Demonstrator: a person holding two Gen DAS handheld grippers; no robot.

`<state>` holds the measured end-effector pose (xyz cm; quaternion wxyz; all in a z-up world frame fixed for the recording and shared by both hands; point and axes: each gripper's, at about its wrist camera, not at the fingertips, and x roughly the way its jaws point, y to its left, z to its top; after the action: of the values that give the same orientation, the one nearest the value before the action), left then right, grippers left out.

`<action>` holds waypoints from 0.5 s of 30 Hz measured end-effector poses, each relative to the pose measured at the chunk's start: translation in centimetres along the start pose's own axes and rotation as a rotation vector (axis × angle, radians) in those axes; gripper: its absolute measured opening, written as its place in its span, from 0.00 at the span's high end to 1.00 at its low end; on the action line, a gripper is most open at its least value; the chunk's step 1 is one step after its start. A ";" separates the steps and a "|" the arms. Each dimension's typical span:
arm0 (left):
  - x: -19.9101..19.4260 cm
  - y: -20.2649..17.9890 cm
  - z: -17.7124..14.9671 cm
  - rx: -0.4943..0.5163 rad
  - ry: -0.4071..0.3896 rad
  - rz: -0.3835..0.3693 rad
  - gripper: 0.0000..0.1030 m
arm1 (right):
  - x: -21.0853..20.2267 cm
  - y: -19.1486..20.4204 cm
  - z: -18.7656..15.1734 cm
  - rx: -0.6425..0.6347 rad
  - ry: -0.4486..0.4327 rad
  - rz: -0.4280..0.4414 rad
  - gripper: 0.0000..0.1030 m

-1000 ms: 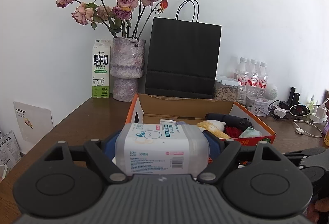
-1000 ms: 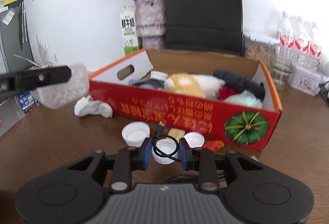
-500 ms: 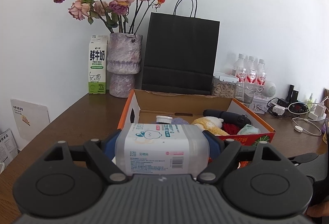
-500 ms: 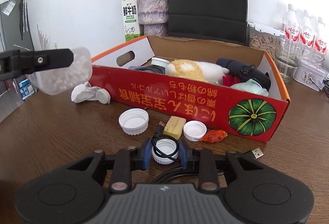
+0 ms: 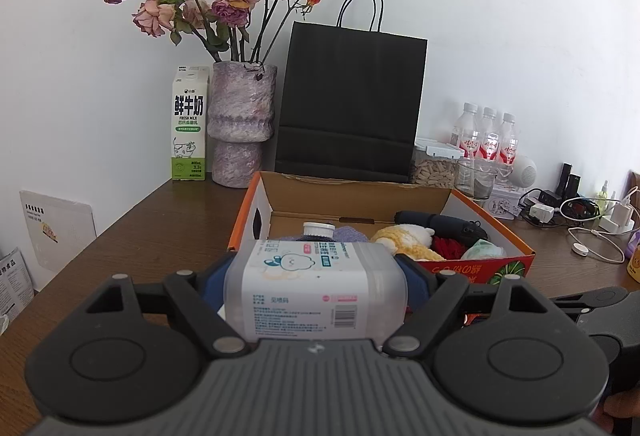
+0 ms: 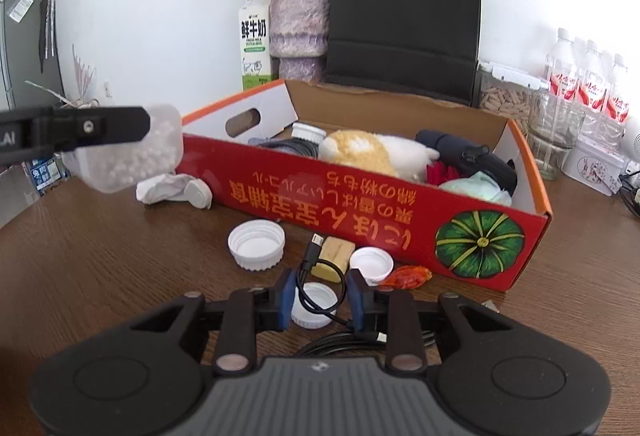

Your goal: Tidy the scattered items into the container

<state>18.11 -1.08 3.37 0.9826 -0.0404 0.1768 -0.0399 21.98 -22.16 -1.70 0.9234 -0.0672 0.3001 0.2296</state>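
Note:
My left gripper (image 5: 316, 276) is shut on a translucent plastic jar (image 5: 316, 288) of small white beads, held above the table in front of the red cardboard box (image 5: 360, 182). The right wrist view shows that jar (image 6: 124, 152) at the left, short of the box (image 6: 360, 204). My right gripper (image 6: 320, 300) hangs low over the table, shut on a loop of black cable (image 6: 340, 288). A white cap (image 6: 314, 304) shows inside the loop. Beyond lie a large white cap (image 6: 256, 244), a small cap (image 6: 370, 262), a yellowish block (image 6: 334, 254), an orange wrapper (image 6: 408, 276) and crumpled tissue (image 6: 172, 188).
The box holds a plush toy (image 6: 372, 152), a dark pouch (image 6: 464, 156) and other items. Behind it stand a vase of roses (image 5: 242, 124), a milk carton (image 5: 189, 124), a black paper bag (image 5: 348, 104) and water bottles (image 5: 484, 136). Chargers and cables (image 5: 580, 212) lie at the right.
The right wrist view has drawn back a little from the box, with the cable loop still between the fingers. The left gripper keeps the jar where it was.

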 end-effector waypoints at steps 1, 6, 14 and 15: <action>0.0 0.0 0.0 0.000 0.000 0.000 0.19 | -0.3 0.0 0.1 0.001 -0.010 0.000 0.74; 0.2 -0.1 0.2 -0.003 0.003 -0.001 0.19 | -1.9 -0.3 1.0 0.006 -0.076 0.016 0.75; 0.7 -1.2 2.2 0.021 -0.039 -0.016 0.19 | -4.8 -1.0 3.6 0.011 -0.204 0.007 0.92; 0.8 -1.4 2.6 0.023 -0.048 -0.017 0.19 | -5.0 -1.1 4.1 0.007 -0.219 0.003 0.92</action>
<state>19.70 -2.38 5.60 0.9866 -0.0316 0.1523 -0.0496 21.08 -23.98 4.59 0.9506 -0.0379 0.1982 0.2359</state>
